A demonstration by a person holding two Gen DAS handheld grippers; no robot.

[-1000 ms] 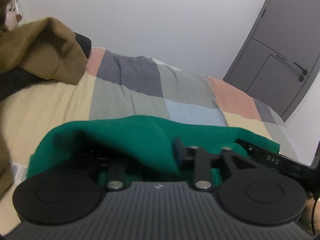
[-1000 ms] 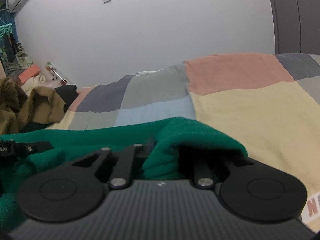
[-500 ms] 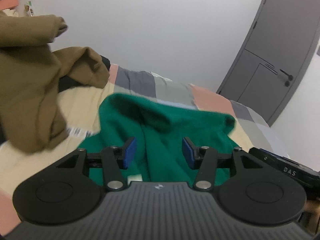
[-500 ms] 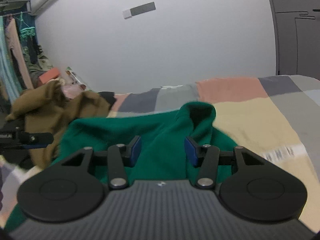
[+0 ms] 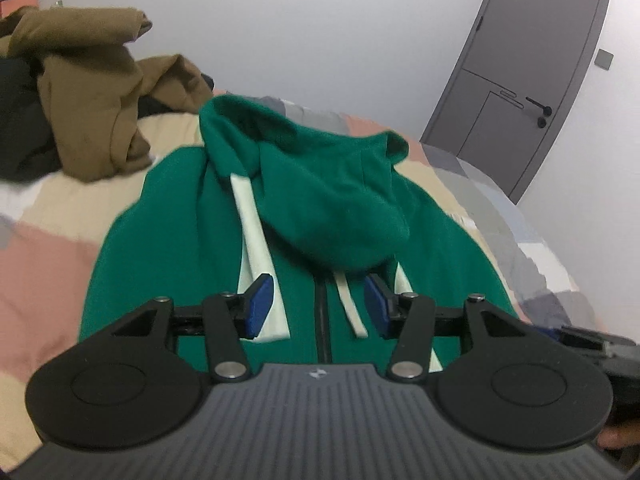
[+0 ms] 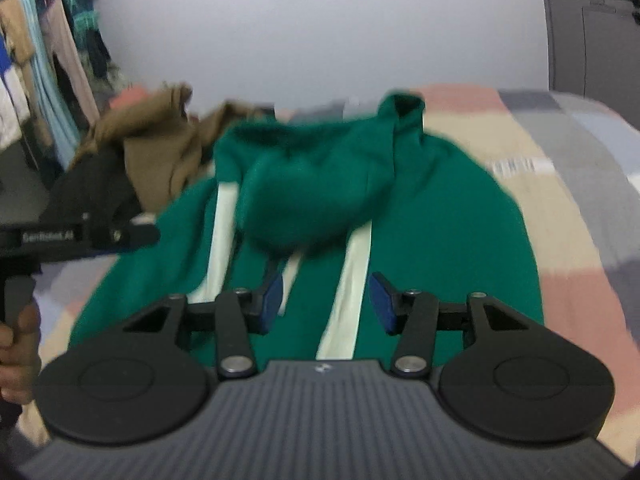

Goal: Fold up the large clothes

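Since a second ago both grippers have let go of the green hoodie (image 5: 328, 216) and pulled back; their jaws have just been opening, nothing between them. The left gripper (image 5: 318, 306) and right gripper (image 6: 326, 300) hang half open and empty. The soft fleece hoodie lies front up on the patchwork bedspread (image 5: 44, 256), its hood flopped toward six o'clock over the zip and pale stripes. Likely next: fold the sides inward. A brown garment (image 5: 96, 120) is heaped at ten o'clock.
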